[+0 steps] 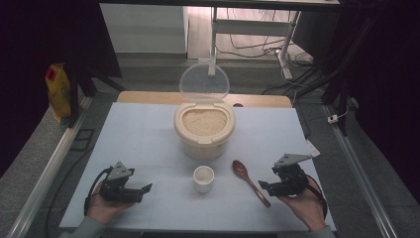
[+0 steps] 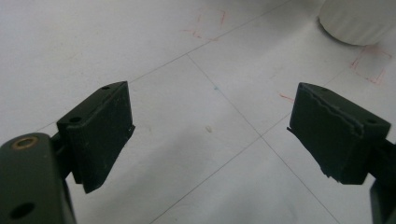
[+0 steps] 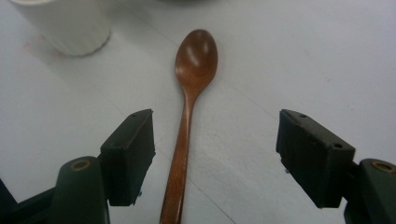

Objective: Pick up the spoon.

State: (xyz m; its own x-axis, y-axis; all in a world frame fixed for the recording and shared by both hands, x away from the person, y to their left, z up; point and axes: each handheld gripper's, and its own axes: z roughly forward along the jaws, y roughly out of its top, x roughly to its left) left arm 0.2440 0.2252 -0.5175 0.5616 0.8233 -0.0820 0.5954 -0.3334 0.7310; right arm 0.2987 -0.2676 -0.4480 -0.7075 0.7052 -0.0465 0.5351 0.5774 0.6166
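A brown wooden spoon (image 1: pixel 250 181) lies flat on the white table (image 1: pixel 143 144), bowl pointing away from the person. My right gripper (image 1: pixel 265 187) stands open over its handle end. In the right gripper view the spoon (image 3: pixel 194 60) runs up between the jaws of the right gripper (image 3: pixel 215 140), nearer the left jaw, and neither pad touches it. A small white cup (image 1: pixel 203 177) stands left of the spoon. My left gripper (image 1: pixel 146 189) rests open near the front left, pointing toward the cup (image 2: pixel 359 18), and the left gripper (image 2: pixel 210 126) has nothing between its pads.
A cream container of rice (image 1: pixel 204 130) sits behind the cup with its clear lid (image 1: pixel 204 82) standing open. A yellow bag (image 1: pixel 58 91) stands off the table at the far left. The cup (image 3: pixel 70 23) is close to the spoon's bowl.
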